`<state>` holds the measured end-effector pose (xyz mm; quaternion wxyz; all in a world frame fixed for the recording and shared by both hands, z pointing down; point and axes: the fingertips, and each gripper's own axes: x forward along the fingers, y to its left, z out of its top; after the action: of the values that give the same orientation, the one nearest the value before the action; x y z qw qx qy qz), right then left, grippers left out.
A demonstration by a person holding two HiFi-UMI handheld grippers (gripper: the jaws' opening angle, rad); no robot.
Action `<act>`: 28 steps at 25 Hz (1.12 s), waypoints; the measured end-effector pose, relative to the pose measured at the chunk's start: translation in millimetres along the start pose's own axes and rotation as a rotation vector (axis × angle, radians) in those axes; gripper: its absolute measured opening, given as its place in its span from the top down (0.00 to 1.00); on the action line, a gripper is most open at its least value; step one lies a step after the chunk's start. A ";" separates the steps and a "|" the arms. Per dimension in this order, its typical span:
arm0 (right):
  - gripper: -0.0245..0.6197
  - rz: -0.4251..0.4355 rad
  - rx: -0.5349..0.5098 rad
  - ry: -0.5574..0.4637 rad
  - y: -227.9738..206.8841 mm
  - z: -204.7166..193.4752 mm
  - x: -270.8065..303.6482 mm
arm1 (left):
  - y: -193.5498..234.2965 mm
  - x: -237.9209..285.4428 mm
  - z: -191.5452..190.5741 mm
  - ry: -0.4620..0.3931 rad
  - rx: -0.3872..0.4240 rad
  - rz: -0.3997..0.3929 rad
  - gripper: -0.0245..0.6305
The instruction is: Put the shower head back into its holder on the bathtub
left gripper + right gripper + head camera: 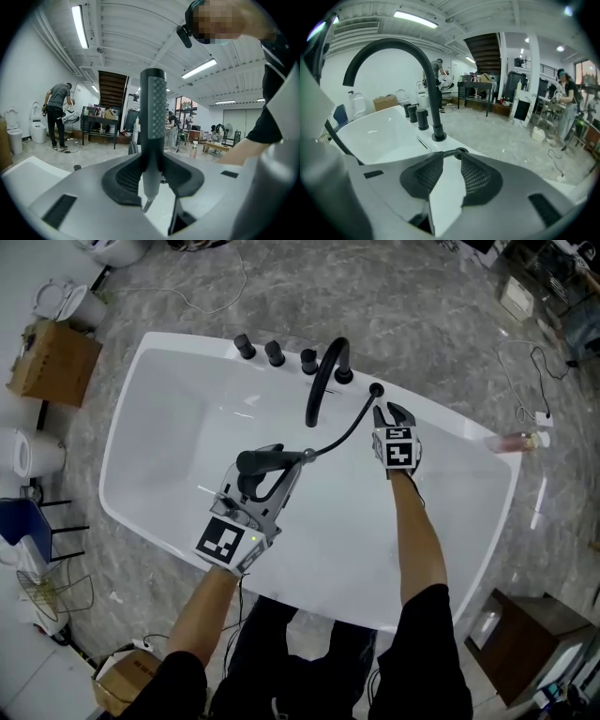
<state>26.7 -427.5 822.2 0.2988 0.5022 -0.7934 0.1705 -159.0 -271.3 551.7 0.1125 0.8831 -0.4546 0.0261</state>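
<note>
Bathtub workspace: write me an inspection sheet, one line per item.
Surface: white bathtub, nothing seen in it.
Job's things: shower head off its holder; hose runs into the holder beside the black faucet.
Clutter: cardboard box on the floor.
Grippers: left hand-held gripper shut on the shower head; right hand-held gripper, jaws apart, hose at their tips.
Cables: white cable on the floor.
Surroundings: grey marbled floor; a person at the back.

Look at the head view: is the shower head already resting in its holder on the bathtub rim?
No, the left claw holds the shower head over the bathtub, away from the holder by the tap.
</note>
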 end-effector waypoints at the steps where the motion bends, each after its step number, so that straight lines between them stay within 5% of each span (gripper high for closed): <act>1: 0.80 -0.006 0.008 0.002 -1.3 -1.4 -1.9 | -1.2 -0.5 1.2 -0.003 0.003 -0.002 0.74; 12: 0.95 0.014 0.006 -0.042 4.3 3.4 -66.2 | -25.5 10.4 27.4 -0.035 0.028 -0.015 0.74; 20: 0.95 0.085 -0.012 -0.093 17.4 5.1 -139.8 | -46.8 27.6 48.9 -0.035 0.089 -0.036 0.74; 28: 0.95 0.108 0.053 -0.059 27.4 -40.3 -226.1 | -70.9 57.4 67.7 -0.024 0.156 -0.092 0.74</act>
<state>85.9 -235.4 707.8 0.2524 0.4713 -0.8229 0.1926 -71.9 -292.3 481.9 0.0390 0.9095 -0.4113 0.0458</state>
